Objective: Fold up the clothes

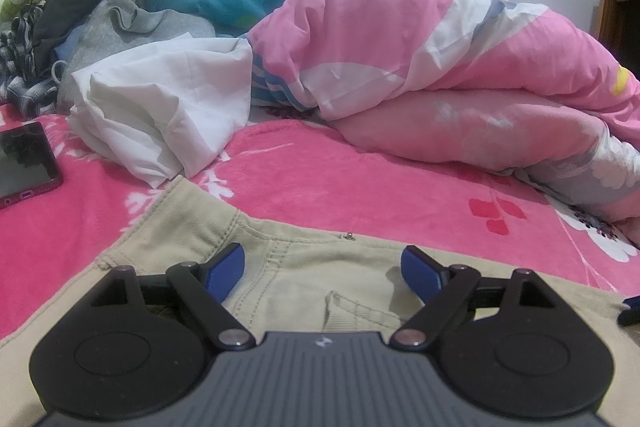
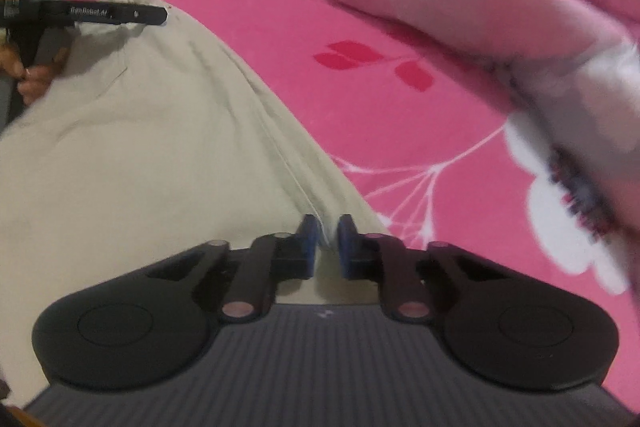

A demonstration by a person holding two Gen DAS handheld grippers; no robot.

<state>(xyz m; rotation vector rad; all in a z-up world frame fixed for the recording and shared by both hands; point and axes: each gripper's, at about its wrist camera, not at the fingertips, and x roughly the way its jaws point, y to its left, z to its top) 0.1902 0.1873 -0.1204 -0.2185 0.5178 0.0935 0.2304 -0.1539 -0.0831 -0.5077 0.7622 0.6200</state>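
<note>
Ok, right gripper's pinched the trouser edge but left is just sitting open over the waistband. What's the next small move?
Probably ease the left gripper down and close it on the waistband of the beige trousers. Its jaws stand wide open above the cloth, holding nothing, while the right gripper is already pinched on a fold of the fabric. Lifting with only one end held would likely drag the trousers askew.
</note>
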